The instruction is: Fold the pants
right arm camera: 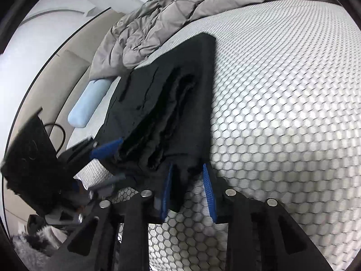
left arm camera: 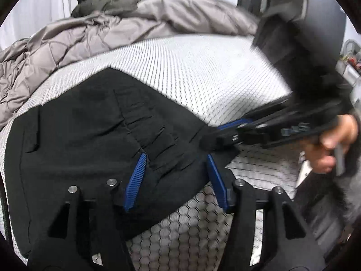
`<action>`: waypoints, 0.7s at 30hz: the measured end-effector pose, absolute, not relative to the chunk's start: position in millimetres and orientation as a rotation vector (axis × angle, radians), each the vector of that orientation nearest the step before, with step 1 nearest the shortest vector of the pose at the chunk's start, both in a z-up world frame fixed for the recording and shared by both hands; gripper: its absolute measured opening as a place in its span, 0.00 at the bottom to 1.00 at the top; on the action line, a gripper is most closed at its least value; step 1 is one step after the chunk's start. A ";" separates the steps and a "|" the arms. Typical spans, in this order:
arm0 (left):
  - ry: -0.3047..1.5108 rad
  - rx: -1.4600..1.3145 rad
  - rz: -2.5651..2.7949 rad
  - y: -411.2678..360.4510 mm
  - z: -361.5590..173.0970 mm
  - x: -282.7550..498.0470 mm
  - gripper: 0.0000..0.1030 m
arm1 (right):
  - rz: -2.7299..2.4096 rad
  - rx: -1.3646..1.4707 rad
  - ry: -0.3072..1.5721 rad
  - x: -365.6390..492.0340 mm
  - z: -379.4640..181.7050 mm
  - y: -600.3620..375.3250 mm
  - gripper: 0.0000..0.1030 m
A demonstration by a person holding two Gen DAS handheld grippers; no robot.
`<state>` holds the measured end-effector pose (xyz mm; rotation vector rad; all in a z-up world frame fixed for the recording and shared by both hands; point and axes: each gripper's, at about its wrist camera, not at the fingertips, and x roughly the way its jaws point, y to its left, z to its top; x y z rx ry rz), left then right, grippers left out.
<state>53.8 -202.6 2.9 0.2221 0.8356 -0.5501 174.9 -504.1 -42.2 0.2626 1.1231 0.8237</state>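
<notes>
Black pants lie folded in a thick stack on the white honeycomb mattress. My left gripper stands open at the near edge of the stack, its blue fingers wide apart with cloth lying between them. My right gripper comes in from the right at the stack's right corner. In the right wrist view the pants show their layered folds. There my right gripper has its pads a little apart, a flap of cloth hanging along the left one and mattress showing in the gap. The left gripper straddles the stack's left edge.
A rumpled grey quilt is heaped along the far side of the mattress, with dark clothes behind it. A light blue pillow lies by the headboard. A person's hand holds the right gripper at the bed's edge.
</notes>
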 end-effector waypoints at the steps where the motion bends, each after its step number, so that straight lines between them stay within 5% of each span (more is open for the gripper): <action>1: 0.841 0.233 -0.544 -206.0 -0.1 56.1 0.55 | 0.818 0.224 1.097 171.3 -39.4 -499.8 0.16; 3: 0.843 0.224 -0.548 -208.7 0.4 58.6 0.58 | 0.821 0.195 1.055 164.3 -31.4 -495.5 0.05; 16: 0.874 0.238 -0.481 -226.6 13.4 114.4 0.60 | 0.833 0.172 1.060 138.2 -43.5 -513.9 0.02; 21: 0.877 0.283 -0.450 -233.2 -3.2 127.2 0.58 | 0.839 0.252 1.070 142.4 -43.9 -530.7 0.17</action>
